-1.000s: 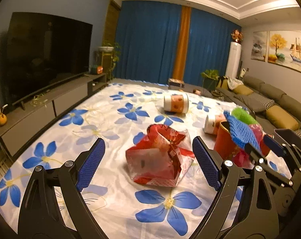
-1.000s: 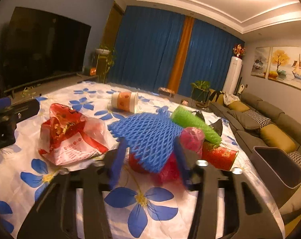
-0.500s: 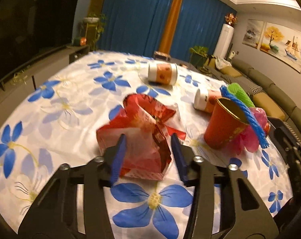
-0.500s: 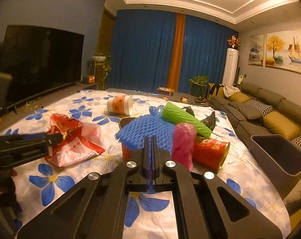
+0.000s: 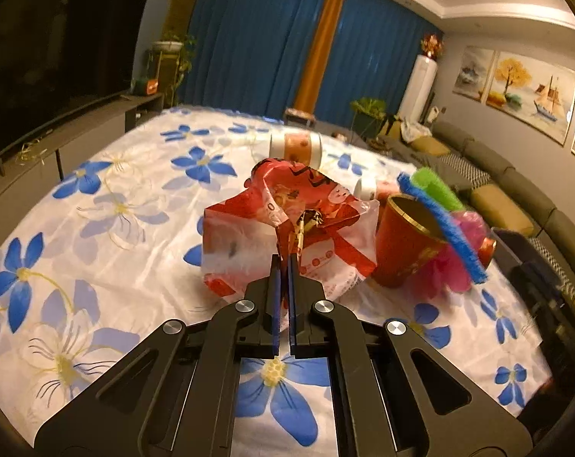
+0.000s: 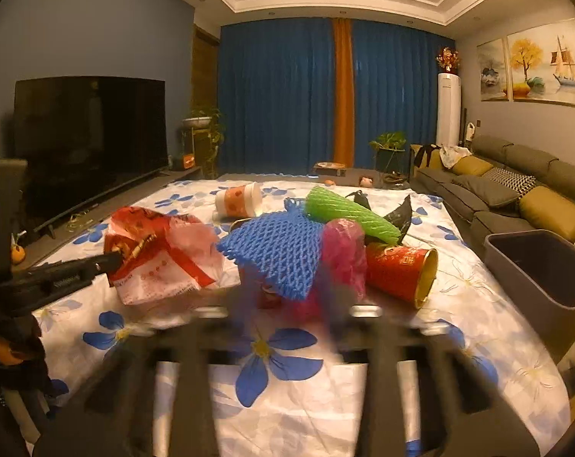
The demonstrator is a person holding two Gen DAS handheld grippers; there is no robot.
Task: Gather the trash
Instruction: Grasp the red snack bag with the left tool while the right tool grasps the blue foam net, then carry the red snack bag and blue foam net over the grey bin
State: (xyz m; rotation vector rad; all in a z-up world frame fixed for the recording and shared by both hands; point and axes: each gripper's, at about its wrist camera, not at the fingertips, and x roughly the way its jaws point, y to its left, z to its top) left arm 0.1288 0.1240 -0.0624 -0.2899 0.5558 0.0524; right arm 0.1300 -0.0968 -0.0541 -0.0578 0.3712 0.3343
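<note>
A crumpled red and white plastic bag (image 5: 287, 224) lies on the flowered table. My left gripper (image 5: 285, 262) is shut on a fold of it; the right wrist view shows the same grip on the bag (image 6: 161, 251). Beside it stand a red cup (image 5: 401, 247) under blue foam net (image 6: 276, 251), pink net (image 6: 344, 251) and green net (image 6: 348, 213). A second red cup (image 6: 401, 270) lies on its side. My right gripper (image 6: 287, 301) is blurred, its fingers apart, just in front of the blue net.
Two white and orange paper cups (image 5: 295, 144) (image 5: 371, 188) lie farther back. A grey bin (image 6: 542, 266) stands off the table's right edge. A TV cabinet (image 5: 51, 141) runs along the left and a sofa (image 6: 516, 186) along the right.
My left gripper moved in and shut on the red and white bag. My right gripper shut half a second ago and has now opened and pulled back, blurred by motion.
</note>
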